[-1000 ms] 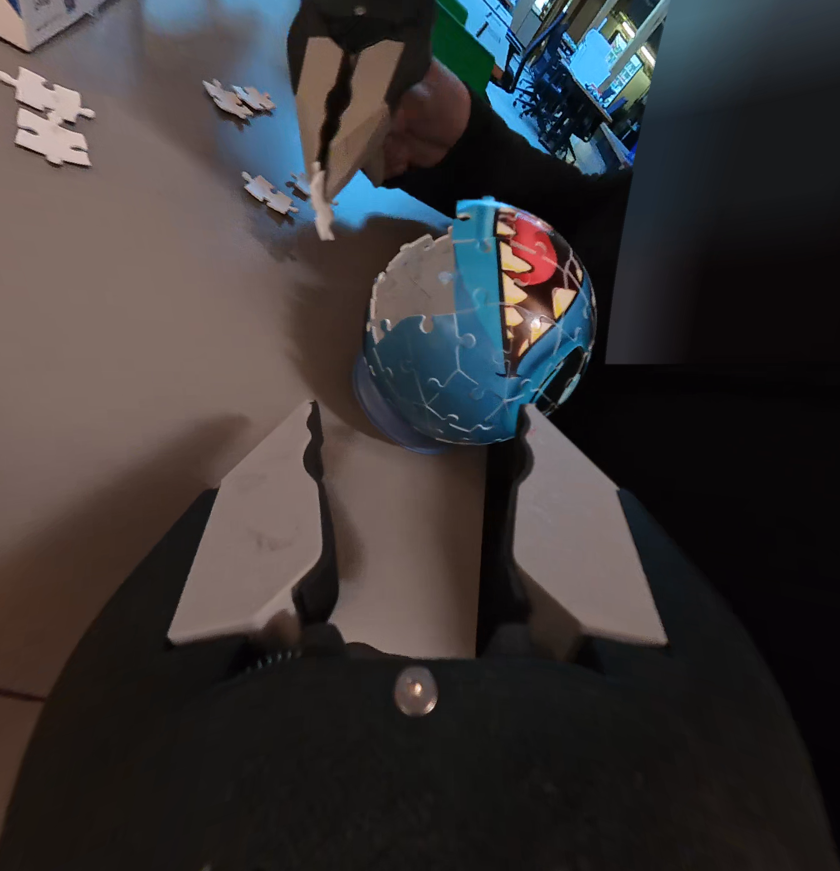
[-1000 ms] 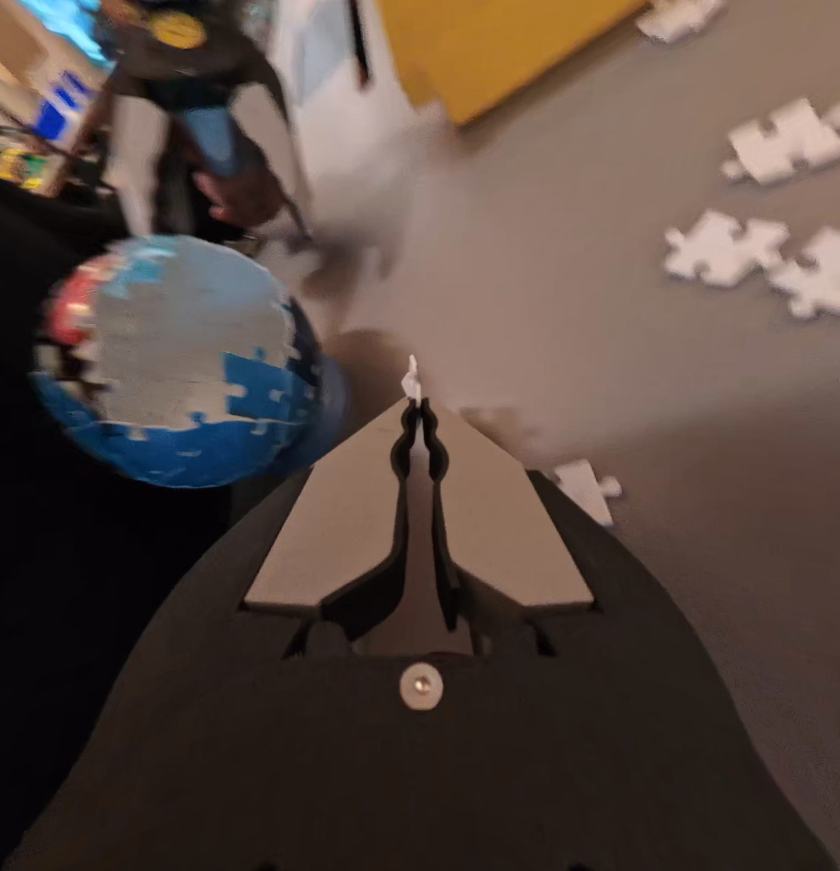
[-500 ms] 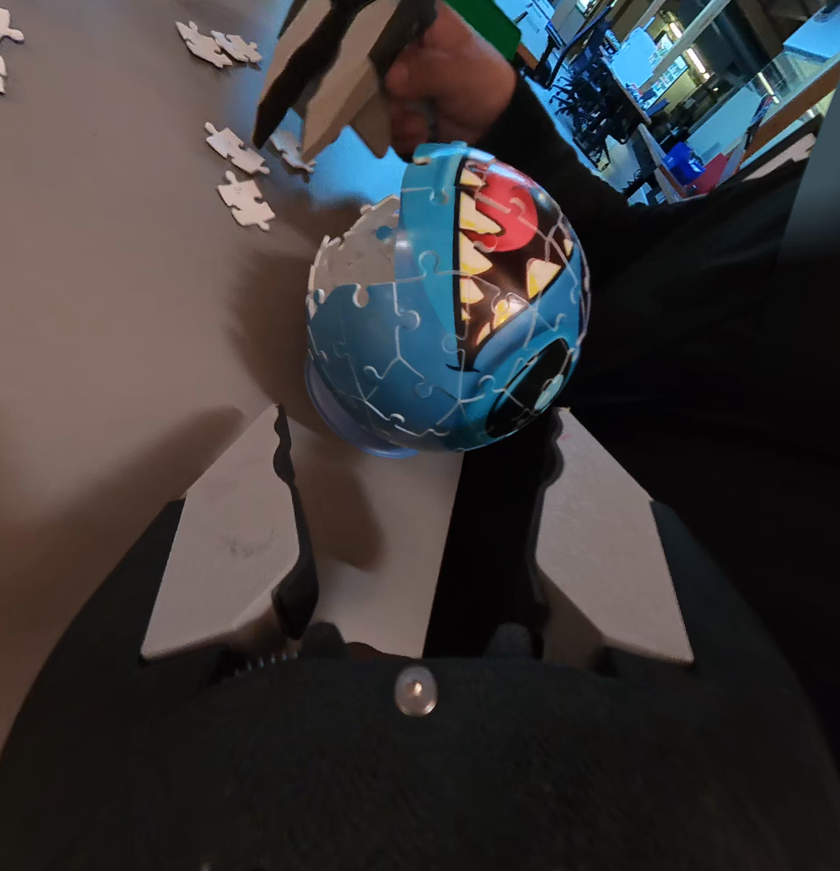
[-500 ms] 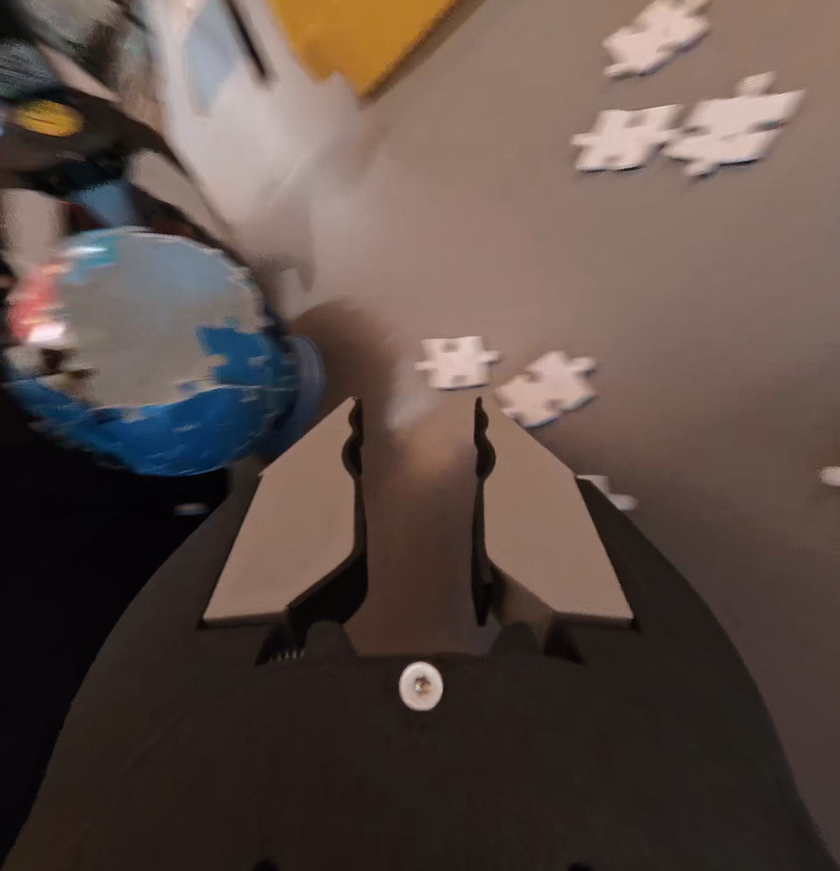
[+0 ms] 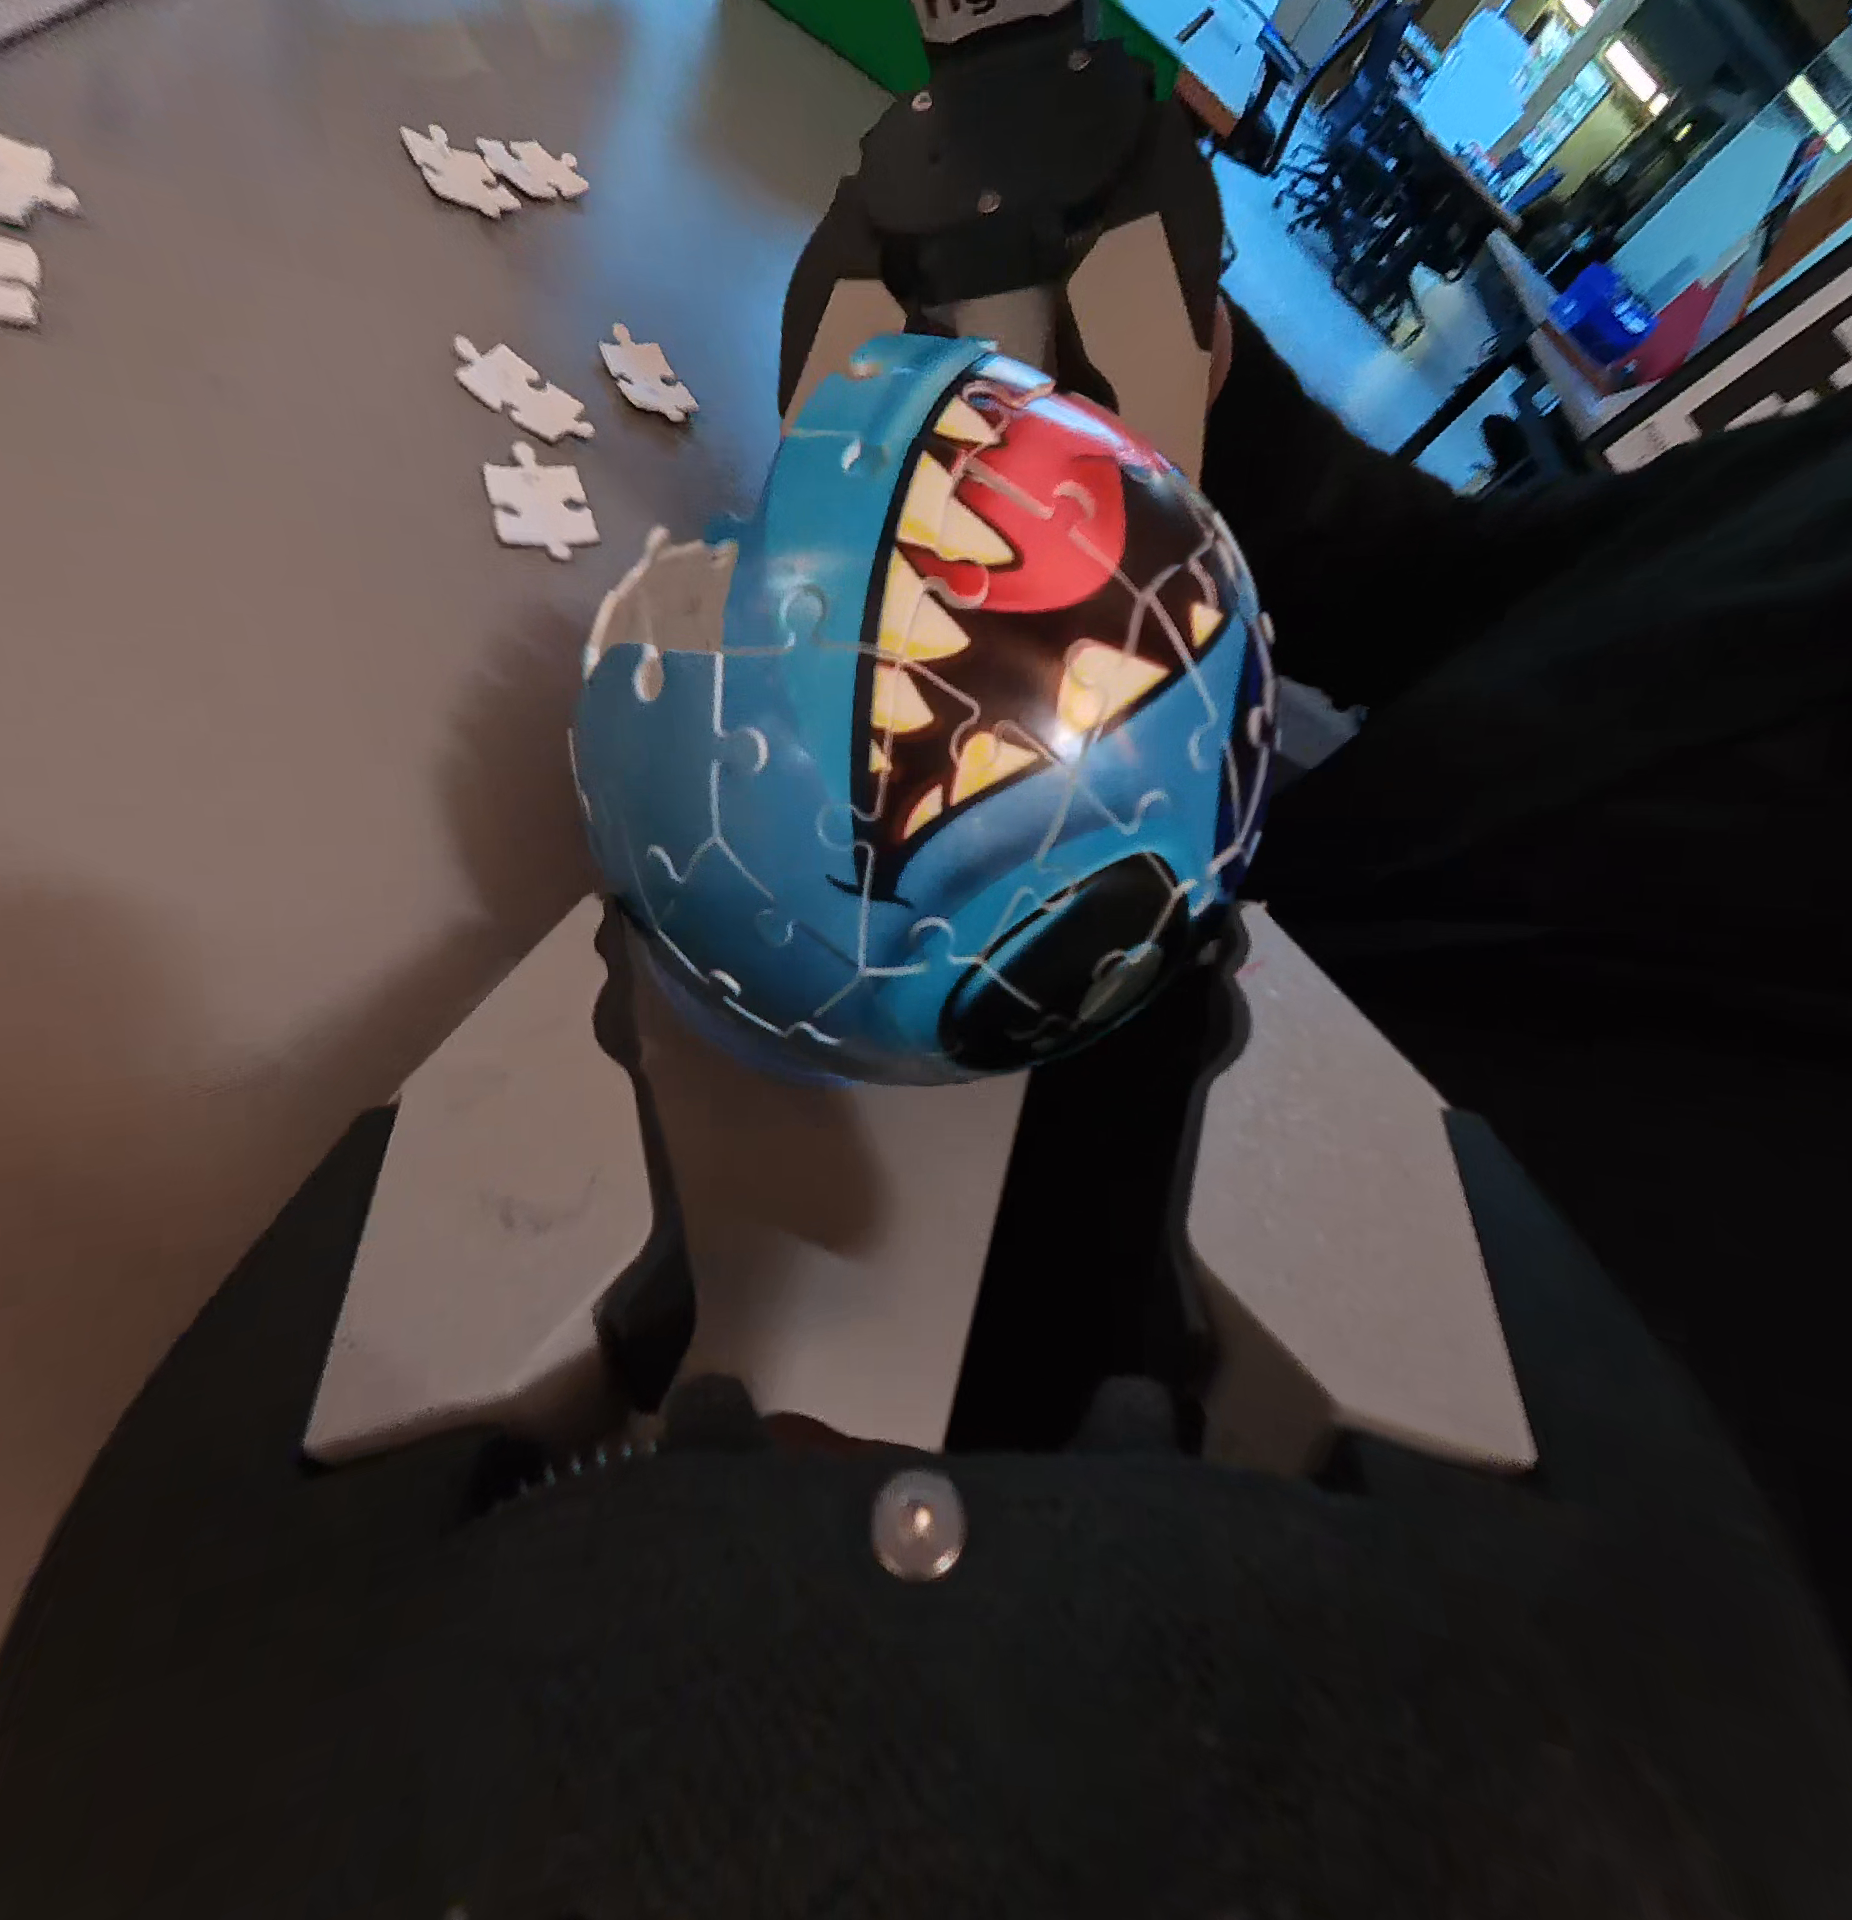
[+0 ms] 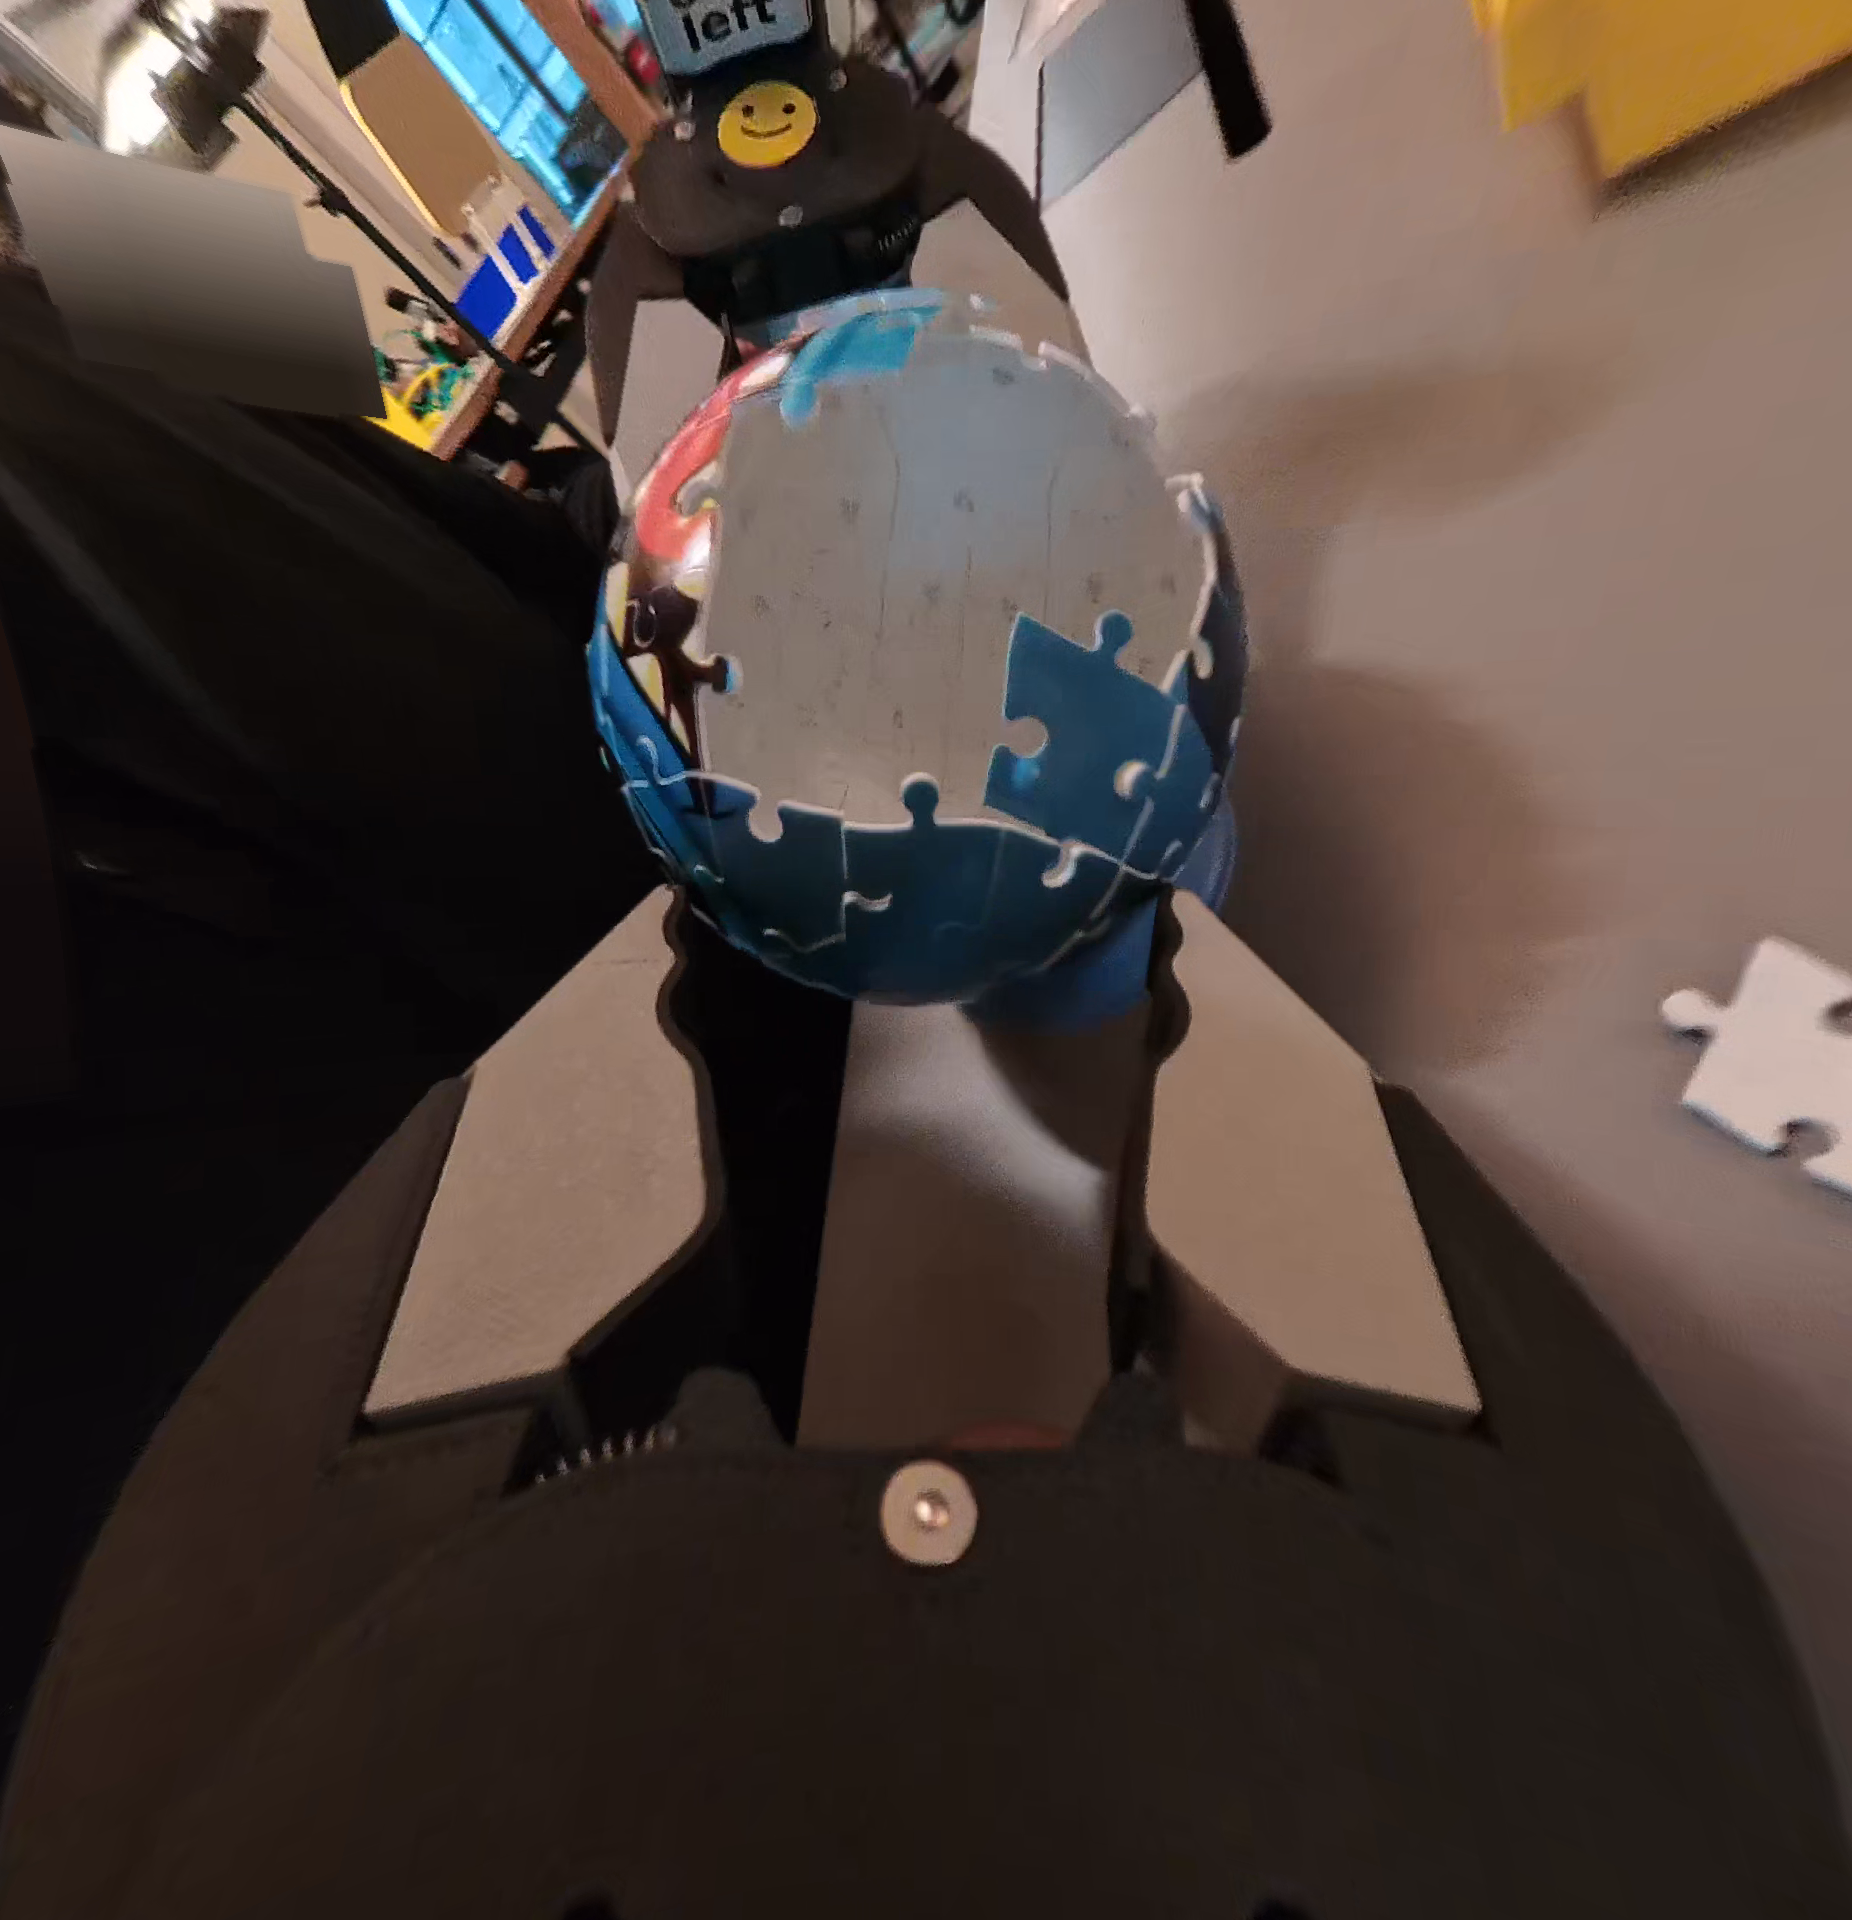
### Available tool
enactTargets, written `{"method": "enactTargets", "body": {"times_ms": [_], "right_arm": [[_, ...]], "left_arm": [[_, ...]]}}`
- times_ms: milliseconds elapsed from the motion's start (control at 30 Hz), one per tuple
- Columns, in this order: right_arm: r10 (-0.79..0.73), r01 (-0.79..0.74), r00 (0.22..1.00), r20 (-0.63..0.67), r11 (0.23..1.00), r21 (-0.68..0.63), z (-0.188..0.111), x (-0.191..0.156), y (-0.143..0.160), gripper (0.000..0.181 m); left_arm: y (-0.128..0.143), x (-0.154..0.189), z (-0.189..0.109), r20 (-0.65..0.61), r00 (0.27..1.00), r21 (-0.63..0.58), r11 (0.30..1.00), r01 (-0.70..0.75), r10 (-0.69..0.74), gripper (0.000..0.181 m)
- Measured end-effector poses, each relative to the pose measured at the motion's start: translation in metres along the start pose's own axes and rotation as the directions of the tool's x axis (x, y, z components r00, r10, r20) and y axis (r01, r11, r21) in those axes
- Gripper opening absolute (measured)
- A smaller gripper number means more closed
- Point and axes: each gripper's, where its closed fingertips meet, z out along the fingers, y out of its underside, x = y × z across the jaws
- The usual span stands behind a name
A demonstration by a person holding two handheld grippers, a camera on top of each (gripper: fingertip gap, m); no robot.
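Both grippers, left gripper (image 5: 917,935) and right gripper (image 6: 917,925), stand wide open on opposite sides of the puzzle ball (image 5: 917,717), fingertips flanking its lower half; whether they touch it cannot be told. Neither holds anything. The ball sits on a blue stand (image 6: 1093,982) at the edge of the grey table (image 5: 226,727). Close slowly and evenly: the shell has an unfinished opening and would likely deform under pressure. Loose white puzzle pieces (image 5: 537,499) lie well apart, obstructing nothing.
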Motion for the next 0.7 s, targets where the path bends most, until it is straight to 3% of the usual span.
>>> {"method": "enactTargets", "body": {"times_ms": [167,267,367,500,700], "right_arm": [[-0.266,0.274,0.950,-0.166,0.961,0.027,-0.001,0.007,-0.011,0.081],[-0.334,0.342,0.920,-0.206,0.940,0.004,0.003,0.009,-0.005,0.081],[-0.361,0.363,0.908,-0.211,0.931,-0.032,0.006,0.006,0.005,0.080],[-0.328,0.331,0.922,-0.206,0.943,-0.017,0.004,0.007,0.009,0.079],[-0.146,0.148,0.988,-0.043,0.988,0.044,0.005,0.004,0.008,0.085]], "left_arm": [[-0.011,-0.009,-0.008,0.104,0.958,0.015,0.962,-0.271,0.268,0.110],[-0.007,-0.015,-0.009,0.151,0.901,0.000,0.911,-0.412,0.407,0.110],[-0.005,-0.011,-0.010,0.156,0.875,0.008,0.885,-0.466,0.459,0.109],[0.000,-0.009,-0.014,0.172,0.880,-0.004,0.894,-0.449,0.443,0.105],[0.001,0.000,-0.014,0.148,0.963,0.042,0.971,-0.234,0.226,0.105]]}}
